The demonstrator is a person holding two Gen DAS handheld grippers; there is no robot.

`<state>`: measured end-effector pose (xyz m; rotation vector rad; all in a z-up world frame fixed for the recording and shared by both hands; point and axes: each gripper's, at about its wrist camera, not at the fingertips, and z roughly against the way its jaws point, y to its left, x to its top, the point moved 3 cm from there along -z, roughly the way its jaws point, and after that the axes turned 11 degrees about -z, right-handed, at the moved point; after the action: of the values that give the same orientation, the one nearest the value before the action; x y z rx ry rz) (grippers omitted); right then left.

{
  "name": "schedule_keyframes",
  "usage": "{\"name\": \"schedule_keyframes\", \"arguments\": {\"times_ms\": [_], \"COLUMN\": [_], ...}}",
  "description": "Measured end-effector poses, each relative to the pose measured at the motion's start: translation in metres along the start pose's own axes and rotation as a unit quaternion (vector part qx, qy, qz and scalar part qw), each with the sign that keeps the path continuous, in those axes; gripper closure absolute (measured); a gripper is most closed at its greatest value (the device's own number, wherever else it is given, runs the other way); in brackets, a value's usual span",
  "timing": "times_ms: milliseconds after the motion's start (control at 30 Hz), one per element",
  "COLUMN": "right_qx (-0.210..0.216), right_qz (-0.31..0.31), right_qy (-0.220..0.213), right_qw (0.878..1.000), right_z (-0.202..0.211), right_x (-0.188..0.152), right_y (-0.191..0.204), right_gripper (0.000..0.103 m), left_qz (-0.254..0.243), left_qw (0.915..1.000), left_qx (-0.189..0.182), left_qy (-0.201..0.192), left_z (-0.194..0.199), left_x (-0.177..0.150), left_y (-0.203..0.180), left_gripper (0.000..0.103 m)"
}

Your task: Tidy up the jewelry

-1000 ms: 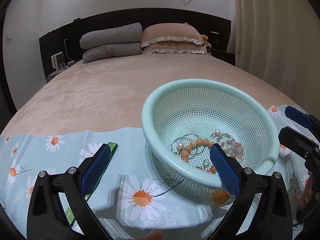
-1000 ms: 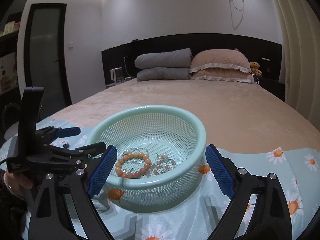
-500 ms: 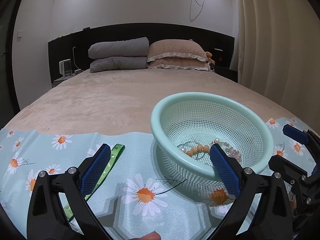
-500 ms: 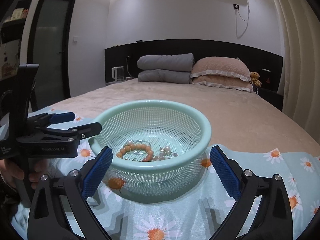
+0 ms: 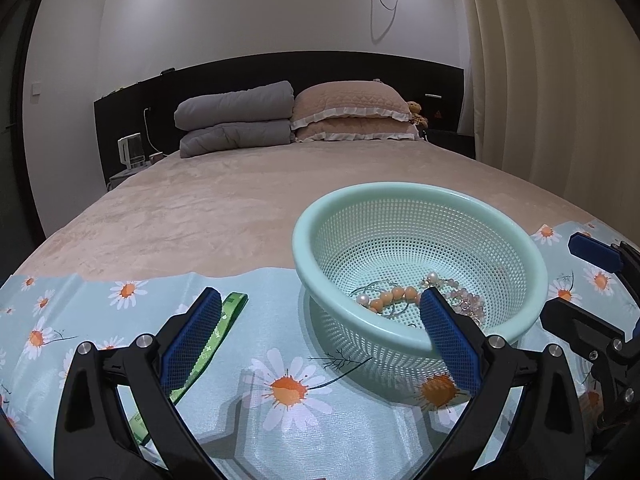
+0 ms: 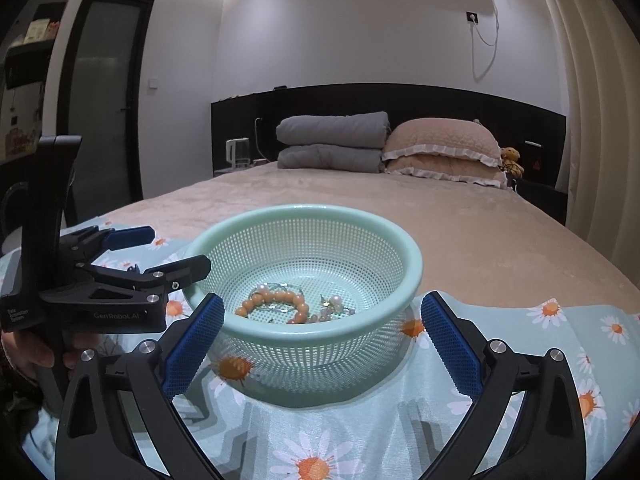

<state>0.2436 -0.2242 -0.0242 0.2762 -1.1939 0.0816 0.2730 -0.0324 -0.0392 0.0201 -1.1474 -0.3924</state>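
Both sets of jaws were wide open with nothing pinched. The left gripper had a green strap lying by its left jaw. The mint basket sat just ahead of the right gripper, on the daisy cloth over the bed. Inside it were the orange bead bracelet and a pearly tangle. Pillows were way back.
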Motion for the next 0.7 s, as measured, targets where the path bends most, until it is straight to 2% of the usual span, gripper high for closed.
{"name": "schedule_keyframes", "arguments": {"times_ms": [133, 700], "right_qx": [0.001, 0.0], "right_qz": [-0.003, 0.002], "right_qy": [-0.002, -0.001], "right_qw": [1.0, 1.0], "right_z": [0.0007, 0.0002], "right_x": [0.0019, 0.0014], "right_y": [-0.0005, -0.0004], "right_gripper": [0.008, 0.008], "left_qz": [-0.003, -0.006], "left_qw": [0.9998, 0.9999], "left_qx": [-0.018, -0.011], "left_qy": [0.001, 0.0], "left_z": [-0.0005, -0.0008], "left_x": [-0.0007, 0.0007], "left_y": [-0.0021, -0.0034], "left_gripper": [0.006, 0.006]}}
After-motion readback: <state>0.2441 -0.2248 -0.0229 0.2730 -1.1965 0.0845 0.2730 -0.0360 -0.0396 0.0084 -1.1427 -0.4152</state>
